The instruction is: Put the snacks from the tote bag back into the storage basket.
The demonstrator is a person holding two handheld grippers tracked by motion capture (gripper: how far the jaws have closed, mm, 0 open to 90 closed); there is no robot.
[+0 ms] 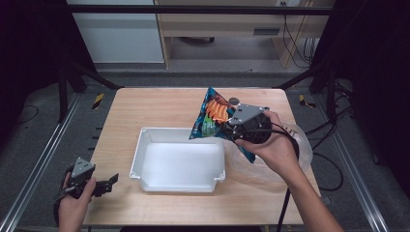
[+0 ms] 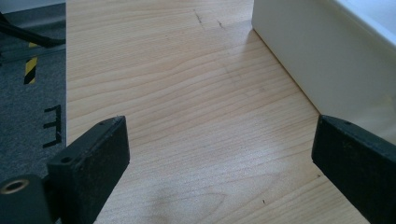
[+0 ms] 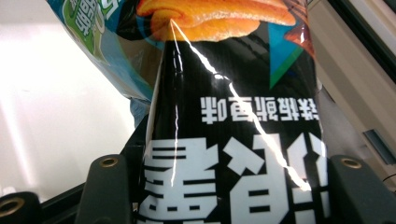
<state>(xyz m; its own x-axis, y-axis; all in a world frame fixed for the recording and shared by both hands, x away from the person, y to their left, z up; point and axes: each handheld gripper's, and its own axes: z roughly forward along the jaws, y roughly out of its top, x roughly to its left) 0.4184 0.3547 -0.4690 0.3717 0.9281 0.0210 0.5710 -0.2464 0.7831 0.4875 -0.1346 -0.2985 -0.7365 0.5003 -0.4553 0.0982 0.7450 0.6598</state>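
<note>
Wooden tabletop (image 1: 159, 104), right tongs (image 1: 227, 129) clamping snack bag (image 1: 212, 116) above white tray (image 1: 179, 164), seemingly tilted, left tongs (image 1: 112, 181) wide, resting at edge.

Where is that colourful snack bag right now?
In the high view the snack bag hangs clamped in the right gripper, above the back right corner of the white tray.

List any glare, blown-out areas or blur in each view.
High view: the white tray floor is washed out, the room edges fall into dark. Left gripper view: sharp wood grain on the table, with a soft shadow near the bottom. Right gripper view: bright glare streaks run along creases in the snack bag, and the tray behind it is overexposed.
</note>
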